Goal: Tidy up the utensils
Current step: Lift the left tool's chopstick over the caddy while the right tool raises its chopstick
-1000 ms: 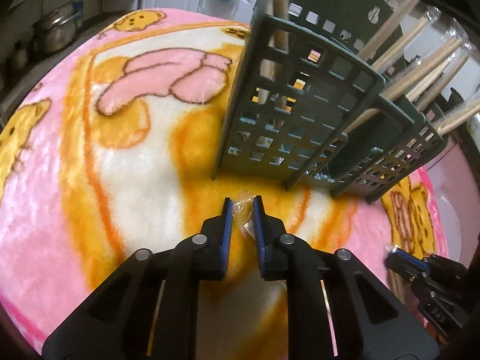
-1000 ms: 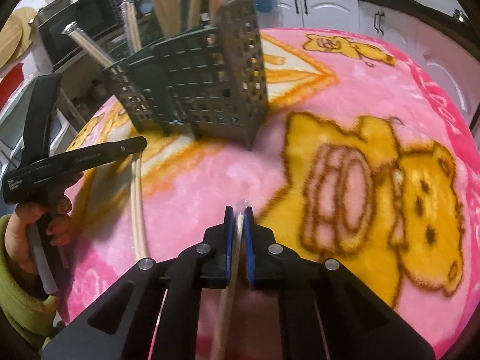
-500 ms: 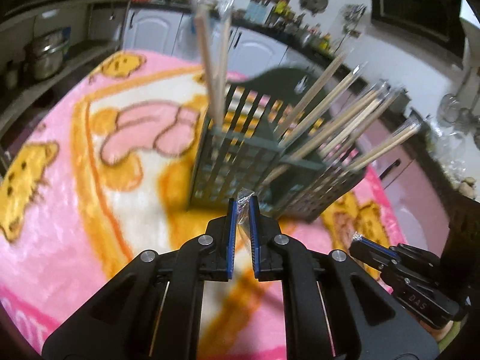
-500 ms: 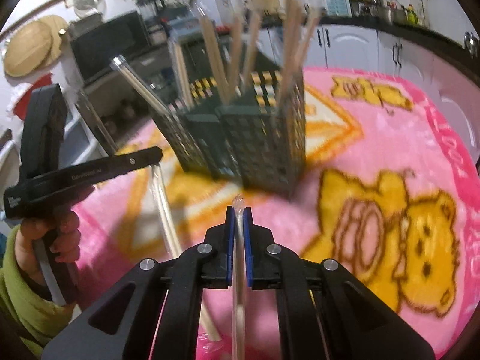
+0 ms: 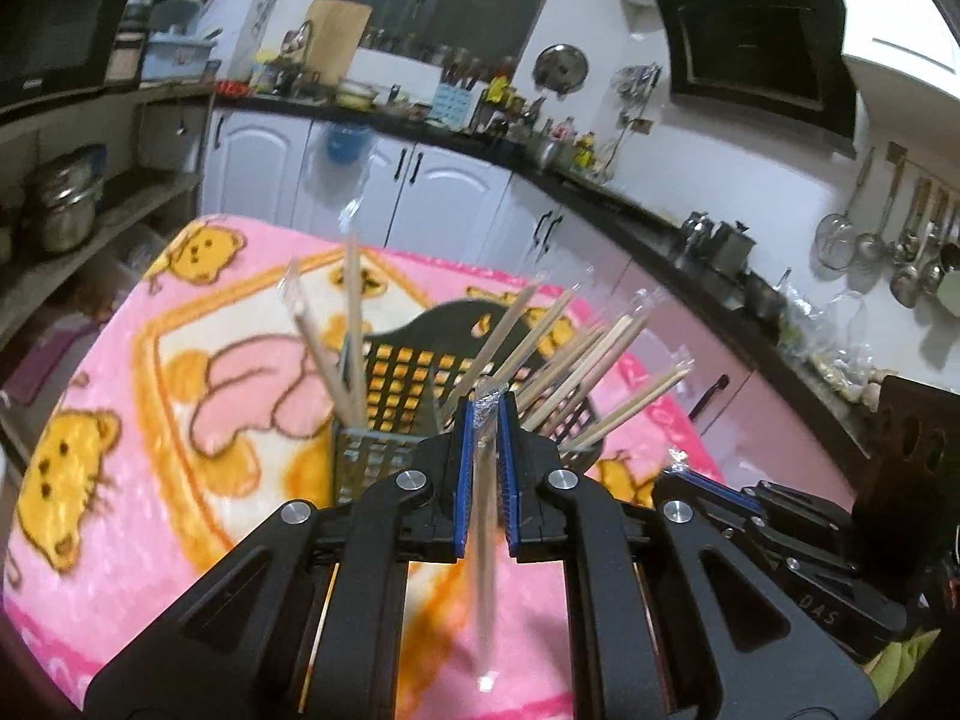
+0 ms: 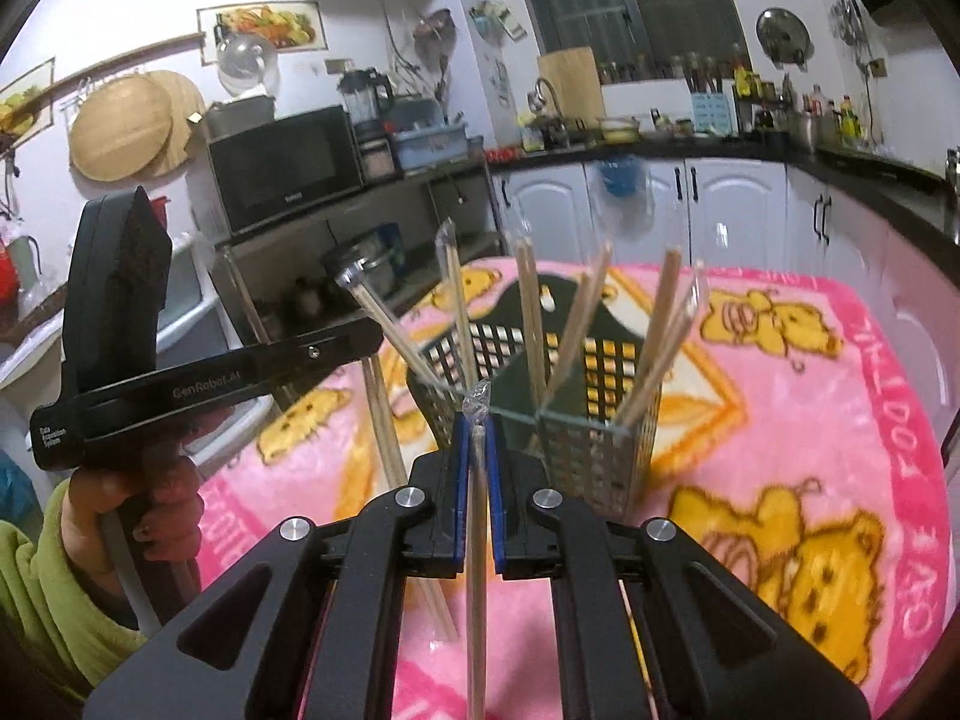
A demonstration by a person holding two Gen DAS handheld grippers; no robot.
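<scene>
My left gripper (image 5: 483, 414) is shut on a plastic-wrapped pair of wooden chopsticks (image 5: 485, 570) that hangs down between its blue pads, above the pink blanket. My right gripper (image 6: 477, 427) is shut on another wrapped pair (image 6: 476, 588), its wrapper tip sticking up past the pads. Just ahead of both stands the dark green perforated utensil holder (image 5: 369, 462) (image 6: 591, 459), with several wrapped chopsticks (image 6: 531, 312) leaning out of its compartments. In the right wrist view the left gripper (image 6: 336, 345) is at the left with its chopsticks (image 6: 384, 438) dangling. In the left wrist view the right gripper (image 5: 708, 489) is at the right.
A pink bear-print blanket (image 6: 810, 420) covers the table. A hand (image 6: 156, 510) in a green sleeve holds the left gripper. Kitchen cabinets (image 5: 420, 192), a shelf with a microwave (image 6: 282, 165) and pots surround the table.
Both grippers have risen from the blanket and tilted up, each carrying its wrapped chopsticks off the surface. The holder now sits lower and farther ahead in both views.
</scene>
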